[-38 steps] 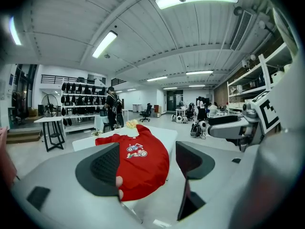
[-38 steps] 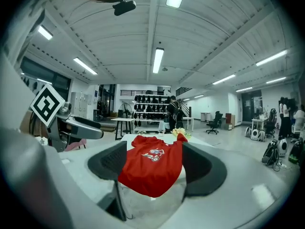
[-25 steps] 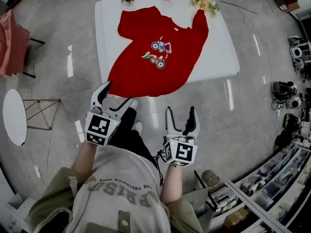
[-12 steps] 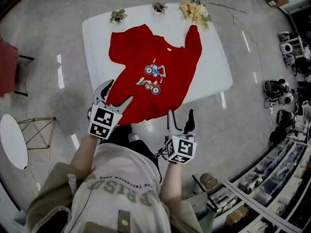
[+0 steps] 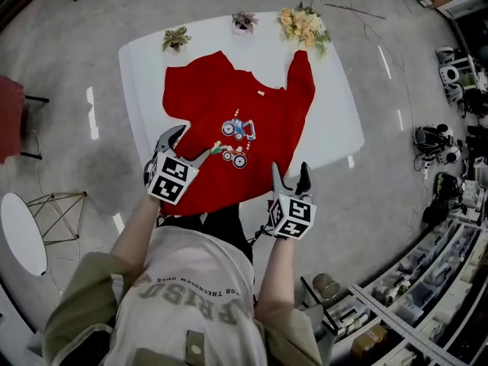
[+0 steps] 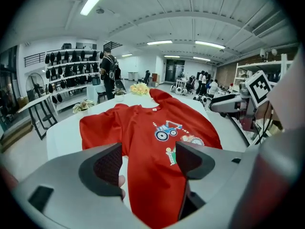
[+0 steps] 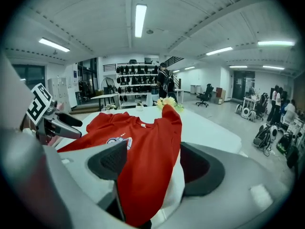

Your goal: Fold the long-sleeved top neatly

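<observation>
A red long-sleeved top (image 5: pixel 236 128) with a tractor print lies spread on the white table (image 5: pixel 335 120), its hem toward me and one sleeve stretched up to the far right. My left gripper (image 5: pixel 191 143) hovers open over the top's near left hem, nothing between its jaws. In the left gripper view the red top (image 6: pixel 157 128) fills the gap of the left gripper (image 6: pixel 147 161). My right gripper (image 5: pixel 290 172) is open at the near right hem by the table's edge. In the right gripper view the red top (image 7: pixel 143 147) runs between the jaws of the right gripper (image 7: pixel 152 163), untouched.
Two small potted plants (image 5: pixel 176 38) (image 5: pixel 244 21) and a bunch of flowers (image 5: pixel 303 25) stand along the table's far edge. A round white side table (image 5: pixel 23 235) is on the floor at left. Cluttered shelves (image 5: pixel 427 303) line the lower right. A person (image 6: pixel 110 70) stands far off.
Both grippers have moved forward and down from in front of the table to the top's near hem. Their jaws have stayed open. The top has not moved.
</observation>
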{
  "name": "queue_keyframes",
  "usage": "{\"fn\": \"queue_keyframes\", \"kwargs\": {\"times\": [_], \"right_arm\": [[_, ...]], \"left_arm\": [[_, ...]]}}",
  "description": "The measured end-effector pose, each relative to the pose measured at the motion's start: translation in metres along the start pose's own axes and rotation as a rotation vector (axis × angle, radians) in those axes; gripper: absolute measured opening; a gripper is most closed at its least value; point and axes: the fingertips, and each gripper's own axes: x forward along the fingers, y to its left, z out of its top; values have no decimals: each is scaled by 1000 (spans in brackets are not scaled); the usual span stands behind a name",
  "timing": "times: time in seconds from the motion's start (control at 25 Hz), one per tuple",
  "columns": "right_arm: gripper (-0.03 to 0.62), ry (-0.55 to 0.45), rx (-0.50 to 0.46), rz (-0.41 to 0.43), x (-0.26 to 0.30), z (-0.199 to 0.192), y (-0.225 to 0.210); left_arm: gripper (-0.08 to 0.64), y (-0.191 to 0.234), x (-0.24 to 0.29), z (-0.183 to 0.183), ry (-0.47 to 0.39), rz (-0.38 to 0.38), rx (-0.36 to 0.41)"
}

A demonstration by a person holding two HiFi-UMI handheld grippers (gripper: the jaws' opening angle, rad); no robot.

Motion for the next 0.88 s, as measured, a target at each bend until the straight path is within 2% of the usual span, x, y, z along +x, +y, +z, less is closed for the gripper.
{"fn": "queue_keyframes", "kwargs": {"times": [0.24, 0.4, 0.44, 0.48, 0.56, 0.64, 0.76, 0.88], "right_arm": [[332, 210, -36, 54, 52, -38, -22], [238, 310, -84, 83, 66, -51, -34], [161, 327, -102, 93, 68, -53, -36], [116, 340, -116, 107, 69, -54, -37], [52, 353, -133, 148, 73, -53, -36], [30, 345, -144, 178, 75, -45, -35], [27, 294, -145, 192, 82, -14, -44], [26, 247, -153, 209, 98, 20, -57]], "left_arm": [[348, 11, 36, -20, 135, 53, 40], [327, 22, 48, -35, 242, 109, 52], [287, 23, 49, -38, 257, 116, 45], [223, 24, 49, -40, 266, 120, 32], [153, 22, 51, -39, 264, 119, -2], [56, 20, 51, -30, 229, 124, -36], [38, 22, 52, -8, 149, 142, -89], [38, 27, 61, 10, 113, 157, -105]]}}
